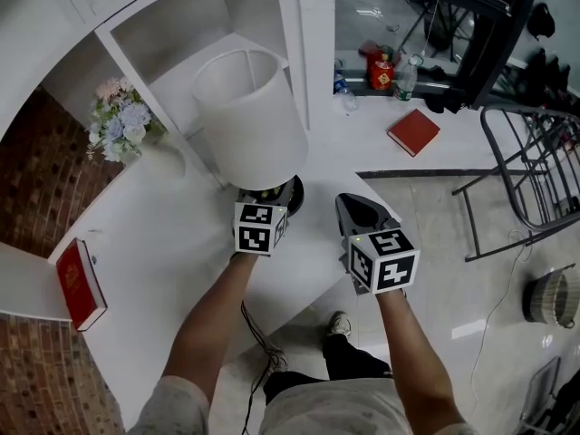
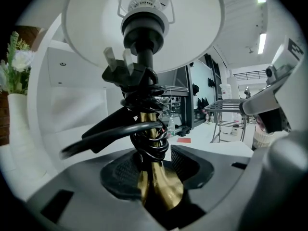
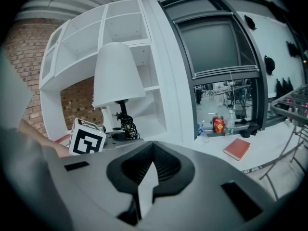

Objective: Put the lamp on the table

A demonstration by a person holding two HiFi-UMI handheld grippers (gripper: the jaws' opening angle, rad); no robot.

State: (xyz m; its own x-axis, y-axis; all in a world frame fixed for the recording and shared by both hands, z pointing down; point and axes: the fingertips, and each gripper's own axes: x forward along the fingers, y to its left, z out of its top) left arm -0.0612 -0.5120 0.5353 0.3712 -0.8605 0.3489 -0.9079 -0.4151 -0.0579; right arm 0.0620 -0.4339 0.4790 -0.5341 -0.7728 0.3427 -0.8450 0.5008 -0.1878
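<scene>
A: We have the table [image 1: 172, 243] under both grippers and the lamp [image 1: 249, 116] standing on it, directly ahead of the left gripper [image 2: 154, 166]. The right gripper [image 3: 153, 166], closed and empty, hangs off to its right.

B: Agreed. Our left jaws stand apart around the brass stem [image 2: 158, 186], so we judge this the letting-go. Next we should back straight out, clear of the coiled cord [image 2: 144, 129] just above the jaws.
</scene>
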